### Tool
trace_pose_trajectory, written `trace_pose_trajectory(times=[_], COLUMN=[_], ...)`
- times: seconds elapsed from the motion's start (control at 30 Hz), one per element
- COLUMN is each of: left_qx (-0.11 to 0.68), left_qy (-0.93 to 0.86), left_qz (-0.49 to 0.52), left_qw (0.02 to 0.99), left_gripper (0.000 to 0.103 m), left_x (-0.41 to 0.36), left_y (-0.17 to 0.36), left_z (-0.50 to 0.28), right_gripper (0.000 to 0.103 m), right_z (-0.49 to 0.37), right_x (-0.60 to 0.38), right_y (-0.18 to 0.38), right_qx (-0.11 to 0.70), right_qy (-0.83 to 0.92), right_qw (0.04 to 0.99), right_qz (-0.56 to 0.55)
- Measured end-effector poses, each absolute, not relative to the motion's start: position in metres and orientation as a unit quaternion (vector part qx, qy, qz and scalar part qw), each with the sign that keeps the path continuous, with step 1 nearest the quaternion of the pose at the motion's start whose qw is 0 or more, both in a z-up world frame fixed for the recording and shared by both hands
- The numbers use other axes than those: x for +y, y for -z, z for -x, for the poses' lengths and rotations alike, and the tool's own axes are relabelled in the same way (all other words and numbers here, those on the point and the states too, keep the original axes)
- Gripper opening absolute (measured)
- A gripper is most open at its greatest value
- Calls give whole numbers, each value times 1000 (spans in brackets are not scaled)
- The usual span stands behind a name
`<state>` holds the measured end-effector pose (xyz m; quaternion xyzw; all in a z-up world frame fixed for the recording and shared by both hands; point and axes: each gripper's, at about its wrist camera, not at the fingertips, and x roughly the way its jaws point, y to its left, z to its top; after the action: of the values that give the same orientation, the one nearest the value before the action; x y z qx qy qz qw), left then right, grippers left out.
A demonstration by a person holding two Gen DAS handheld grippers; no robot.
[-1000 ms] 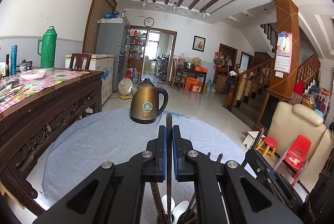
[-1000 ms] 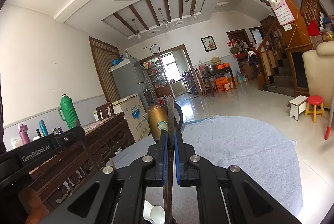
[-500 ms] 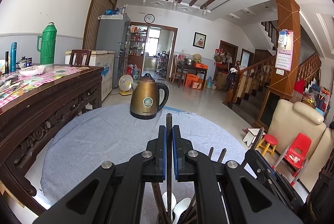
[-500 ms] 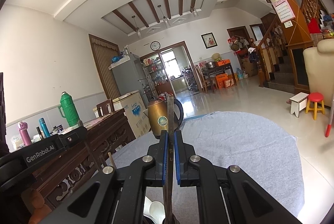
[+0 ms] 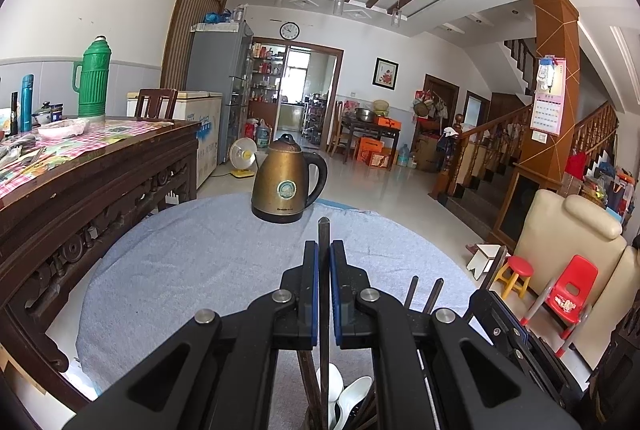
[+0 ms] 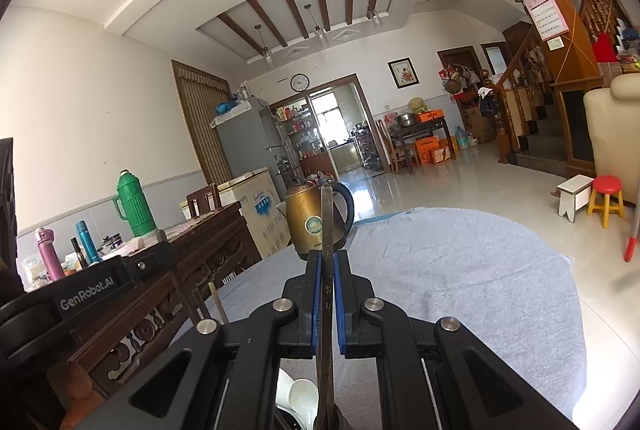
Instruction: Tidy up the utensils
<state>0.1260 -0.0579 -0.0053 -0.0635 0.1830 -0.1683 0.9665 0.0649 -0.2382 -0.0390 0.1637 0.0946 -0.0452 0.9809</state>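
A round blue-grey tablecloth (image 5: 192,270) spreads bare to its far edge, the brass kettle (image 5: 286,185) at centre frame – each gripper, left (image 5: 324,270) and right (image 6: 327,278), clamps one dark chopstick (image 5: 323,250) (image 6: 327,230) upright, tips pointing up, over white spoons (image 5: 352,398) at bottom centre

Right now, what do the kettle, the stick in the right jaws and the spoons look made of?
Kettle: likely metal, dull bronze sheen, black plastic-looking handle. Stick, probably a chopstick: dark, matte, printed characters; wood or plastic, unclear. Spoons: glossy white, ceramic or plastic.
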Motion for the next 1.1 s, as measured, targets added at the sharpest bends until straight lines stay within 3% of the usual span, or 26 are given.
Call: trace_pose_trajectory(times=[1.1], left_qx=[207], left_qy=[166], left_qz=[72], left_qw=[962], left_gripper=[6], left_x=[-55], left_y=[23], left_z=[-132], right_gripper=[7], right_z=[-64], right_x=[-238], right_y=[52], right_qx=[121], right_qy=[29], right_qw=[977], right_qz=[-173])
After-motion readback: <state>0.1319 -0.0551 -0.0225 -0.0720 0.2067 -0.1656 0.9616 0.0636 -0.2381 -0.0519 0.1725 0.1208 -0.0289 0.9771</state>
